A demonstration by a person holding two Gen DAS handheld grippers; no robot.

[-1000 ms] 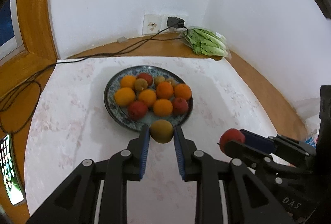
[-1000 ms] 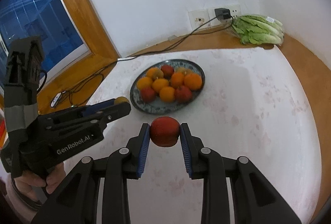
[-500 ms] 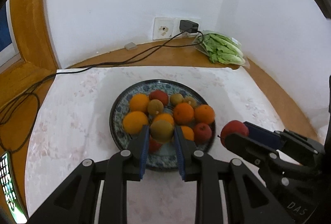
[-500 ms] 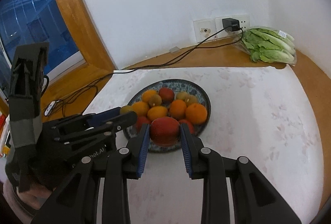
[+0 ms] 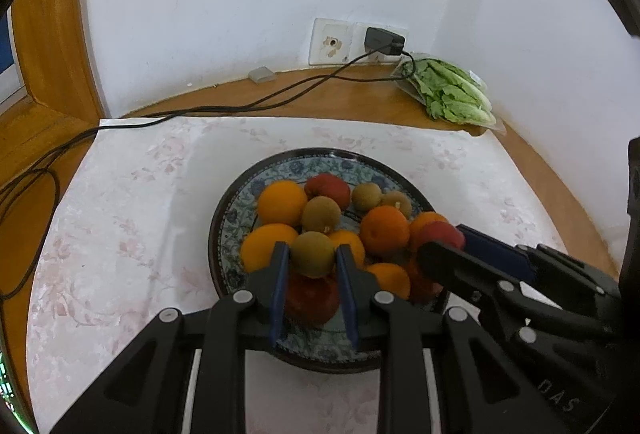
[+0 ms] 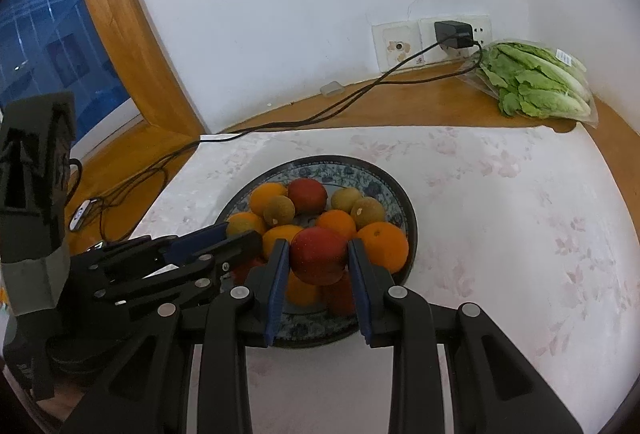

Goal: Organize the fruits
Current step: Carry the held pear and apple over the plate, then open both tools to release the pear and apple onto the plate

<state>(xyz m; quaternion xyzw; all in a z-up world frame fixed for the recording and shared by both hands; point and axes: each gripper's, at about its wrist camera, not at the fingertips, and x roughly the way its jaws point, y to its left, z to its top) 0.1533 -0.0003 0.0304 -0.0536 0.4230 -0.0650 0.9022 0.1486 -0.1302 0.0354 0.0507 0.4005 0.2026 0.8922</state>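
Note:
A blue-patterned plate [image 5: 236, 226] [image 6: 384, 181] on the white cloth holds several oranges, red apples and brown-green kiwis. My left gripper [image 5: 313, 258] is shut on a brown-green kiwi [image 5: 312, 254] and hangs over the plate's near side, above a red apple [image 5: 310, 302]. My right gripper [image 6: 319, 254] is shut on a red apple [image 6: 318, 254], over the plate's near edge. In the left wrist view the right gripper [image 5: 444, 240] comes in from the right with its apple [image 5: 440, 234]. The left gripper's fingers [image 6: 224, 246] reach in from the left in the right wrist view.
A bag of green lettuce [image 5: 452, 95] [image 6: 536, 81] lies at the back right by the wall. A black charger [image 5: 382, 41] sits in the wall socket, its cable [image 5: 240, 107] trailing left over the wooden ledge. A lit phone edge [image 5: 6, 386] shows at far left.
Both grippers moved forward and down with their fruits, from short of the plate to over its near side. Their grips did not change.

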